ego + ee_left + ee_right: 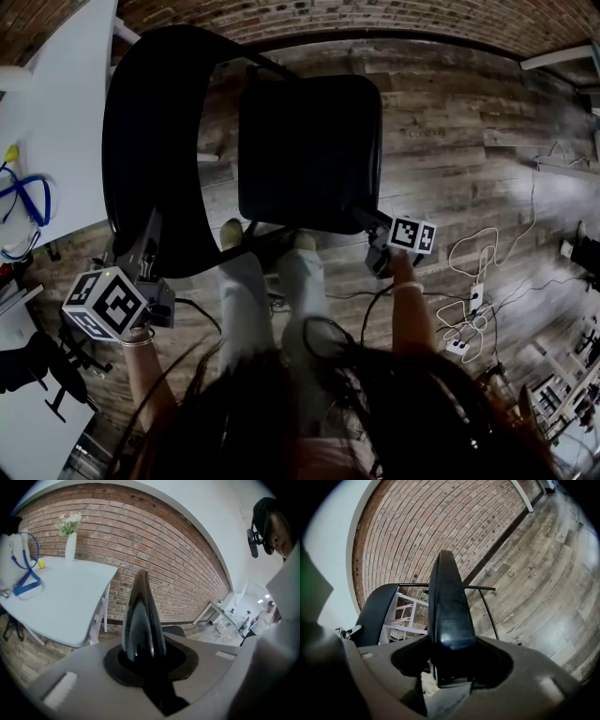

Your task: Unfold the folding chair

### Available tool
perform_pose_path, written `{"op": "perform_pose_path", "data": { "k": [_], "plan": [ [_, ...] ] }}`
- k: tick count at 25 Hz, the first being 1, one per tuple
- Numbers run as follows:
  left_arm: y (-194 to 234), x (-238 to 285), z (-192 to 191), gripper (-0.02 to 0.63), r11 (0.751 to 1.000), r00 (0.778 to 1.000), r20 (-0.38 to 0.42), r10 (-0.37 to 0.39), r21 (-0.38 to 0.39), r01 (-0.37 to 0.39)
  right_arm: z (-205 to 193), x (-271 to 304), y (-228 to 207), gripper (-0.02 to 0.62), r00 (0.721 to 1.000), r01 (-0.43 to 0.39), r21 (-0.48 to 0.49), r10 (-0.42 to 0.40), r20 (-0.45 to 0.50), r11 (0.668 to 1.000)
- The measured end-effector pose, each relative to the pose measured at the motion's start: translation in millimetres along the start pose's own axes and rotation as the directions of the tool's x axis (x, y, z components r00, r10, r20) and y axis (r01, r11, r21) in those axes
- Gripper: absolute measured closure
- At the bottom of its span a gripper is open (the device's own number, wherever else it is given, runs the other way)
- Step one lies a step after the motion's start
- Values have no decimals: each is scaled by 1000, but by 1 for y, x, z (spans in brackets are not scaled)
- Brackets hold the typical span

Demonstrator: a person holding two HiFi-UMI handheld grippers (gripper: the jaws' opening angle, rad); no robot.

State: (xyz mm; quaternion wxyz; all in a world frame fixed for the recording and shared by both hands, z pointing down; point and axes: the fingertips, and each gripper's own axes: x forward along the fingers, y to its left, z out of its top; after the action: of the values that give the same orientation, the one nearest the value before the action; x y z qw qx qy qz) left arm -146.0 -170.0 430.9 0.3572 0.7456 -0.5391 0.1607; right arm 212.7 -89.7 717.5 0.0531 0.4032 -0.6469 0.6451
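Loose dark hair hung across everything up close, so the person's arms were mostly hidden. The folding chair stood seat-down on the wood floor at their feet, next to the white table, its legs barely visible. Left claw was pinched narrow on the backrest rim. Right claw sat wide around the seat corner and looked slack, not clamped

Red-brick wall behind; grey-brown plank floor; white worktop at left, white vase with flowers on it; white cables loose on floor at right
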Motion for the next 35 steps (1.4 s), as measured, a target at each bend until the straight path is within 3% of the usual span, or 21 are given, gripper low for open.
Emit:
{"op": "perform_pose_path", "data": {
  "k": [22,35],
  "plan": [
    [-24,21,-10,538,996,997,-67,-35,81,40,-31,5,-52,322,999,-47,158,42,33,986],
    [-26,35,-24,538,996,996,-72,-51,65,56,-30,5,-88,310,998,-50,183,43,40,982]
  ]
}}
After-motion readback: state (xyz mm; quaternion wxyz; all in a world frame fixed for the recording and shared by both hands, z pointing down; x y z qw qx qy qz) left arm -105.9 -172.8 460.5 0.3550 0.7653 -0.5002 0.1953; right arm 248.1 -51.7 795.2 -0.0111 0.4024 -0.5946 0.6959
